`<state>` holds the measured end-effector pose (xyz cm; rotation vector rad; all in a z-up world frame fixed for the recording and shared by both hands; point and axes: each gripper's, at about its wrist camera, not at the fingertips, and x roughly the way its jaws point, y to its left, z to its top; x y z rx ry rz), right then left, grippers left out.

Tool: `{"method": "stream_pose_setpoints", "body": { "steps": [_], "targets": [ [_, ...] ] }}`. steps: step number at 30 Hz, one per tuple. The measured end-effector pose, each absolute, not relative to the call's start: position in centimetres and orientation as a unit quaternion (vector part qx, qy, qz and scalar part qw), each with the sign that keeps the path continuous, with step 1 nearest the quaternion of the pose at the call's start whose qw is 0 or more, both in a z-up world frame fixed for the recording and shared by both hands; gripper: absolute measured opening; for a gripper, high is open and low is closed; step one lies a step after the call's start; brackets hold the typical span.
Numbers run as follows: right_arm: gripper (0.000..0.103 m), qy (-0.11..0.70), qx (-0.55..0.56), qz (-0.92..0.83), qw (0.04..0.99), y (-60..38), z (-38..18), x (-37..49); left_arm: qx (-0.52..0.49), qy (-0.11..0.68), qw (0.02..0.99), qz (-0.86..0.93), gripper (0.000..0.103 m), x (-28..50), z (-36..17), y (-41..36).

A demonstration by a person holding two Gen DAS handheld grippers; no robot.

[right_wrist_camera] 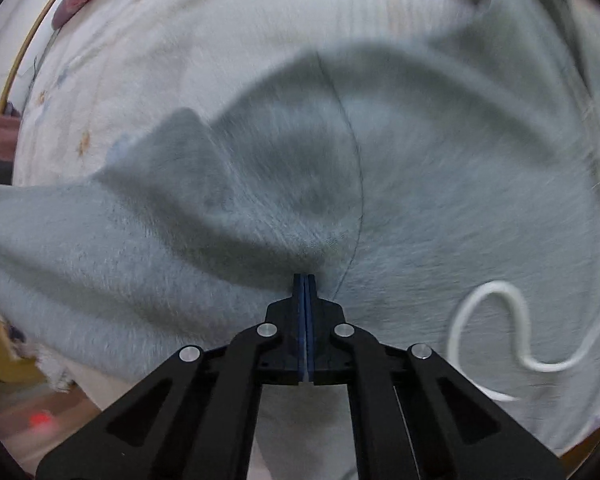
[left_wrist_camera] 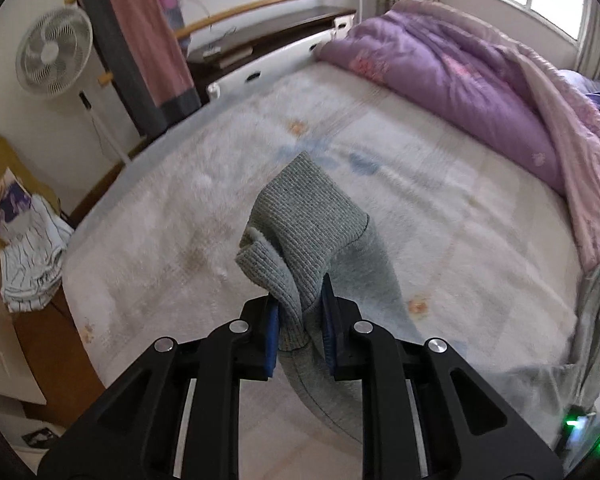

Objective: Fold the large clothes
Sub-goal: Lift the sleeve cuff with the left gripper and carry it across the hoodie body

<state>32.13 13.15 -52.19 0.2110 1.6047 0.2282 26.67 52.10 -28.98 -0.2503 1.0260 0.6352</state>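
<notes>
A grey hooded sweatshirt (right_wrist_camera: 440, 208) lies spread on the bed (left_wrist_camera: 440, 208), with a white drawstring (right_wrist_camera: 496, 332) curling across it. My left gripper (left_wrist_camera: 300, 312) is shut on the ribbed cuff (left_wrist_camera: 304, 224) of one sleeve and holds it up above the bed; the sleeve hangs down and right toward the body of the garment (left_wrist_camera: 592, 320). My right gripper (right_wrist_camera: 304, 280) is shut on a pinch of the sweatshirt fabric near a seam, close above the cloth. The right wrist view is blurred.
A purple quilt (left_wrist_camera: 460, 76) is bunched along the far right of the bed. A standing fan (left_wrist_camera: 54, 56) and hanging towels (left_wrist_camera: 148, 32) are at the far left. A striped garment (left_wrist_camera: 32, 264) lies on a wooden cabinet left of the bed.
</notes>
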Motion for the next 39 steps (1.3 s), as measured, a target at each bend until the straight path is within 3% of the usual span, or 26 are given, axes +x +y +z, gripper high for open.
{"method": "stream_pose_setpoints", "body": {
  "steps": [9, 18, 28, 39],
  "targets": [
    [0.001, 0.701, 0.157, 0.124, 0.685, 11.3, -52.7, 31.8, -0.090, 0.444, 0.858, 0.241, 0.018, 28.0, -21.7, 39.2],
    [0.000, 0.701, 0.217, 0.157, 0.661, 8.5, -51.8, 32.0, -0.034, 0.452, 0.882, 0.131, 0.018, 30.4, -21.2, 22.8],
    [0.001, 0.632, 0.341, 0.039, 0.695, -11.6, -45.6, 26.7, 0.031, 0.492, 0.870, 0.022, 0.018, 31.2, -28.2, 6.0],
    [0.001, 0.620, 0.314, -0.099, 0.712, -26.2, -43.8, 19.9, 0.016, 0.591, 0.804, -0.064, 0.019, 31.0, -42.5, -8.0]
  ]
}}
